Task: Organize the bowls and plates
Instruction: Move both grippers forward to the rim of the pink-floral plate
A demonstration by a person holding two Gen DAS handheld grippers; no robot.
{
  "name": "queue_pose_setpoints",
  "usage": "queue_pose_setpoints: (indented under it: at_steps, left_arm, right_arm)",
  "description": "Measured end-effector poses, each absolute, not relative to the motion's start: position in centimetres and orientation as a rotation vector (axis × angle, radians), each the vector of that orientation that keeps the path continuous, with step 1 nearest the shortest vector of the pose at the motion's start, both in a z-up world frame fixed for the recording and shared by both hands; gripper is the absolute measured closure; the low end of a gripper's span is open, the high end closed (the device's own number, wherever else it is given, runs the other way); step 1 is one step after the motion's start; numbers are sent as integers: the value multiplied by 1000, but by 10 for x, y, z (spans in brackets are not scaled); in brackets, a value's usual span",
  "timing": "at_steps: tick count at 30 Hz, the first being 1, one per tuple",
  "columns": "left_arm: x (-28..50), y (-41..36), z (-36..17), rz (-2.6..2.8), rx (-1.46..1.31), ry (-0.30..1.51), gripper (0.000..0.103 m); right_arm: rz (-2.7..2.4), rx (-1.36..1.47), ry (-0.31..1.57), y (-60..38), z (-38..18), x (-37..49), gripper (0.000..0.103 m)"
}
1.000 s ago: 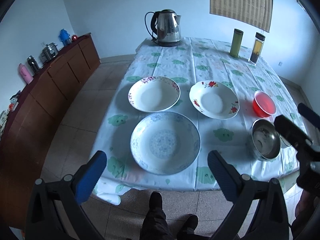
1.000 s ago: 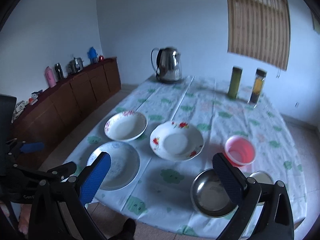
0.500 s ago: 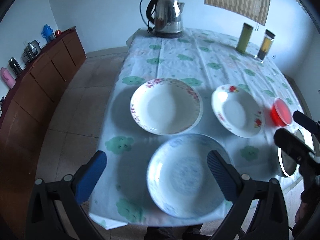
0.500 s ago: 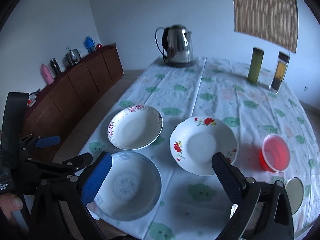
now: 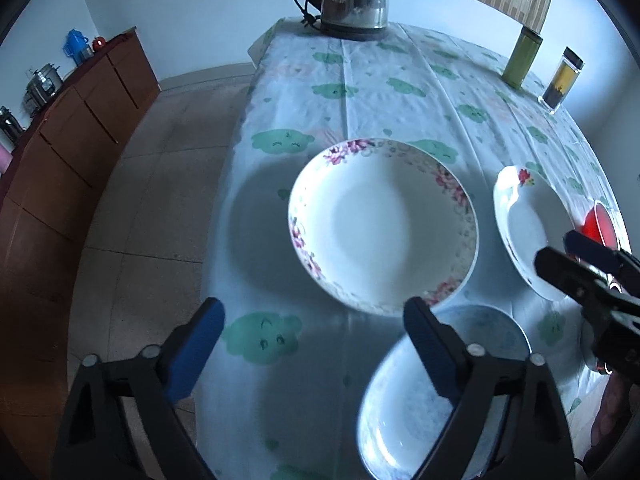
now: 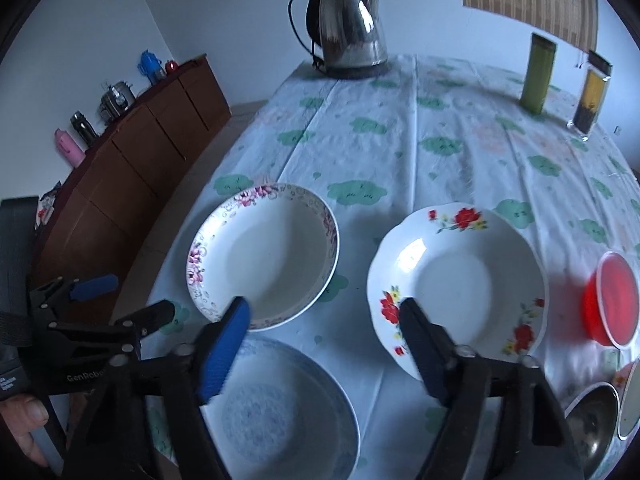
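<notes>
Three dishes grouped near the front-left corner of the counter [image 6: 460, 120], on a cloud-print cloth: pink-flowered plate [image 5: 382, 226] farthest left, red-flowered plate [image 6: 456, 284] just beside it to the right, blue-patterned plate [image 6: 280, 408] nearest the front edge. Further right, a red plastic bowl [image 6: 612, 300], and a steel bowl [image 6: 592, 428] at the front-right edge. Kettle [image 6: 346, 32] and two tall containers well apart at the far end. Left gripper [image 5: 312, 344] poised above the cloth, fingers [image 5: 196, 344] wide but closing, nothing between them, right-hand tip over the pink-flowered plate's near rim. Right gripper [image 6: 324, 340] above the gap between the three plates, fingers [image 6: 224, 344] likewise closing on nothing, spread narrower than the left's.
</notes>
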State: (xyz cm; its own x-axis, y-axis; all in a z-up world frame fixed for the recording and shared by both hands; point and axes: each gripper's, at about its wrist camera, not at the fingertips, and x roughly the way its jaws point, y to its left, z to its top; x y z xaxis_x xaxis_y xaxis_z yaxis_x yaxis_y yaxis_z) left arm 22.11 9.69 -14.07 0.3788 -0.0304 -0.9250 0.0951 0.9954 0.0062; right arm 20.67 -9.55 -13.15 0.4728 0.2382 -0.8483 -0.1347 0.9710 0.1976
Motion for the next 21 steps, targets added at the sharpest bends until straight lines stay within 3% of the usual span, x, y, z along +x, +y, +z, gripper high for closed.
queue_pose_setpoints:
  at_steps: [9, 13, 21]
  left_arm:
    - [253, 104, -164, -105, 68, 1218, 29]
    - [264, 106, -172, -122, 57, 1241, 42]
    - [277, 111, -184, -125, 43, 1265, 43]
  right_arm:
    - [231, 118, 1113, -88, -157, 245, 42]
    - [240, 103, 1133, -81, -166, 259, 48]
    - [234, 70, 1173, -72, -183, 278, 50]
